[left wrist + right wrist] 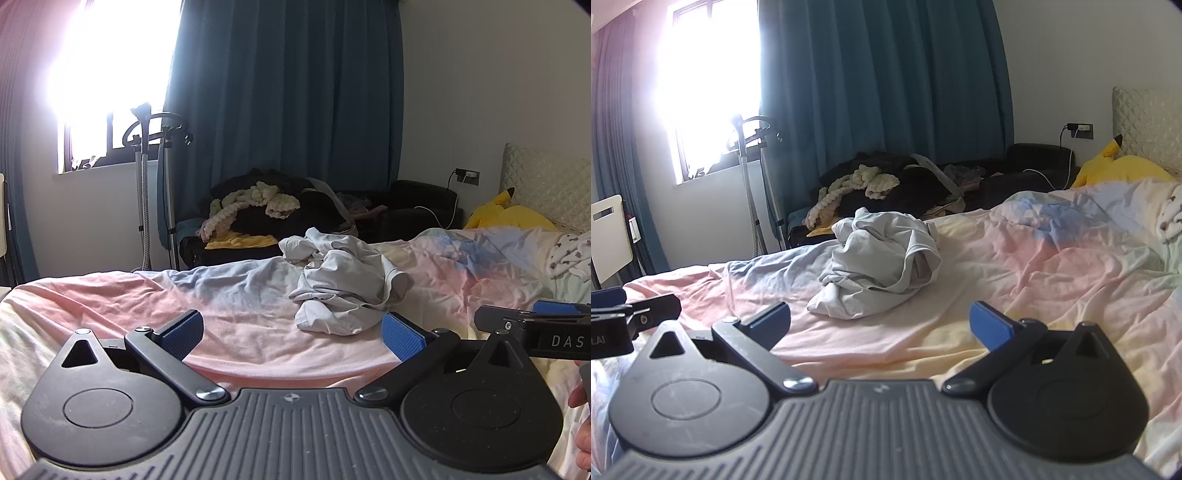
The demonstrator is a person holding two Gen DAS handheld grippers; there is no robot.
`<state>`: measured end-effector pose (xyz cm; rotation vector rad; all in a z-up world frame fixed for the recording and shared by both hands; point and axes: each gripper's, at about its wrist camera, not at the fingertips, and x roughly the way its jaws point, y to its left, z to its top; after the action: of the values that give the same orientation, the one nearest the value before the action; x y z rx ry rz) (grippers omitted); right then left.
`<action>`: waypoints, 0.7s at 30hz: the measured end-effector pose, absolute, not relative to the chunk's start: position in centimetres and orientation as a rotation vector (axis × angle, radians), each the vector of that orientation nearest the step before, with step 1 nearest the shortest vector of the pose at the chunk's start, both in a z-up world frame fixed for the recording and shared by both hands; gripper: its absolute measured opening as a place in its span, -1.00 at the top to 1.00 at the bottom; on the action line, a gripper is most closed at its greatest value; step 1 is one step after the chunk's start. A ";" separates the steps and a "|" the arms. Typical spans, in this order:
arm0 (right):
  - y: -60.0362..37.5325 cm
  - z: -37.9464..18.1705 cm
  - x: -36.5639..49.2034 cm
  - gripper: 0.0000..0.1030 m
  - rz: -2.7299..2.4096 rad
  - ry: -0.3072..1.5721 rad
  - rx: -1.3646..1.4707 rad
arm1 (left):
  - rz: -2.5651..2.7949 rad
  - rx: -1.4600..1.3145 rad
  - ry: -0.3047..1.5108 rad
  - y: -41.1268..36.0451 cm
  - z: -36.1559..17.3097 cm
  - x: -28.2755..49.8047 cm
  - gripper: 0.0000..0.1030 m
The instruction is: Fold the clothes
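One crumpled grey garment (340, 284) waits on the bed (229, 325), with both hand-held grippers spread wide above the sheet.

The grey garment lies in a single bunched heap near the middle of the pastel bedsheet, touched by neither tool. The left hand-held gripper (291, 332) has its two blue pads well apart and nothing between them; the heap sits just beyond its right pad. The right hand-held gripper (882, 325) is likewise spread, empty, with the heap ahead and slightly to its left. Behind the bed a dark sofa (406, 206) carries a pile: one cream knitted blanket (255, 203) over black clothing. One yellow plush toy (506, 214) rests by the quilted headboard (546, 184). One garment steamer stand (155, 177) is by the window, beside teal curtains (288, 85).
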<state>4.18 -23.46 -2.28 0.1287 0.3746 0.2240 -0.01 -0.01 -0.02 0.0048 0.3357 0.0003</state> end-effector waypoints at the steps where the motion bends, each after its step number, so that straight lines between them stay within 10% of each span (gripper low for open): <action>1: -23.5 -2.3 4.2 -1.00 0.223 0.375 0.129 | 0.000 0.007 0.334 0.0 -0.1 0.0 -1.00; 21: -23.2 -2.6 3.7 -1.00 0.204 0.356 0.110 | 0.007 0.001 0.343 -0.5 -0.2 -0.3 -1.00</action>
<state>3.71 -23.16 -2.62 0.1103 0.3558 0.2038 -0.26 -0.53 -0.22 0.0013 0.3430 0.0068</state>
